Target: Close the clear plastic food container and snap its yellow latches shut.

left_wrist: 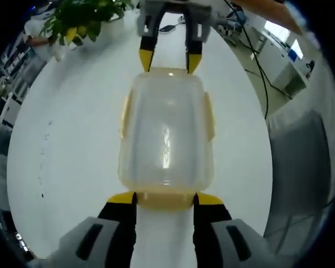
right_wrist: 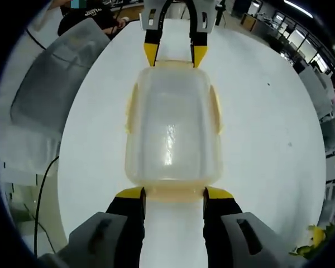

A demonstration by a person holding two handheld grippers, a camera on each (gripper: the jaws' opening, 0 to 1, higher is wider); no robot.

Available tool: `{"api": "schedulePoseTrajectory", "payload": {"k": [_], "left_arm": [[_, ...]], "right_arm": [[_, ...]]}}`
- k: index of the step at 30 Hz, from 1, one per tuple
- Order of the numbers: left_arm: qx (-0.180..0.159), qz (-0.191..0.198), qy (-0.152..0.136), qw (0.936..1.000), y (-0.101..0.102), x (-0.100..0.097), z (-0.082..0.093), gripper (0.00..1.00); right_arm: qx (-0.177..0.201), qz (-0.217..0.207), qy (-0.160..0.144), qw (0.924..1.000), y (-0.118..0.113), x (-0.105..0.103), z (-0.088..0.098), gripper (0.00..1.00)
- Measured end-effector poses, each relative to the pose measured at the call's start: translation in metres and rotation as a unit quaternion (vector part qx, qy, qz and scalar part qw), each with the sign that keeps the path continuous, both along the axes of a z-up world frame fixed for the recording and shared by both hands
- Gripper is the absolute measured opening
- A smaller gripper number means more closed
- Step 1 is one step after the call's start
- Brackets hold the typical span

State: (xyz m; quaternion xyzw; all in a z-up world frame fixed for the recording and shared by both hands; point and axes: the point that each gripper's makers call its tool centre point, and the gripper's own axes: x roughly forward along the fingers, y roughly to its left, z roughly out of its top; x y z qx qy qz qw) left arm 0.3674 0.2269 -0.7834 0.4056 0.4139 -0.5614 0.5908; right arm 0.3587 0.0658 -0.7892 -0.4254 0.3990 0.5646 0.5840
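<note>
- No brand, label or writing can be read on anything in either view.
- One clear plastic container [left_wrist: 166, 131] with its lid on lies on the white round table [left_wrist: 67, 167], in the middle of both views.
- Four yellow latches are countable: in the left gripper view one at 9 o'clock [left_wrist: 124, 116], one at 3 o'clock [left_wrist: 210, 116], one at 6 o'clock [left_wrist: 166, 200], and the one at 12 o'clock is mostly hidden behind the container's far edge.
- Whether any latch is snapped down is hard to tell through the cloudy plastic.
- Two grippers: the left gripper [left_wrist: 165, 202] has its jaws apart, yellow tips on either side of the near latch, at or just beside the container's end; contact is unclear.
- The right gripper [left_wrist: 170, 60] sits at the 12 o'clock end, jaws likewise spread, tips at the container's far edge.
- In the right gripper view the right gripper [right_wrist: 174, 196] brackets its near latch.
- One potted plant [left_wrist: 81, 22] stands at 11 o'clock on the table, cut off by the view's edge.
- A grey chair [left_wrist: 301, 162] stands at 3 o'clock.
</note>
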Motion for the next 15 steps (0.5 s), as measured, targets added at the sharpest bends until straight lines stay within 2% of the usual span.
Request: {"api": "schedulePoseTrajectory", "payload": {"k": [15], "left_arm": [[-0.001,-0.002,0.000,1.0000,-0.0017,0.0003,-0.0023,0.35]], "right_arm": [[-0.003,-0.007,0.006,1.0000,-0.0021,-0.0010,-0.0042,0.38]]}}
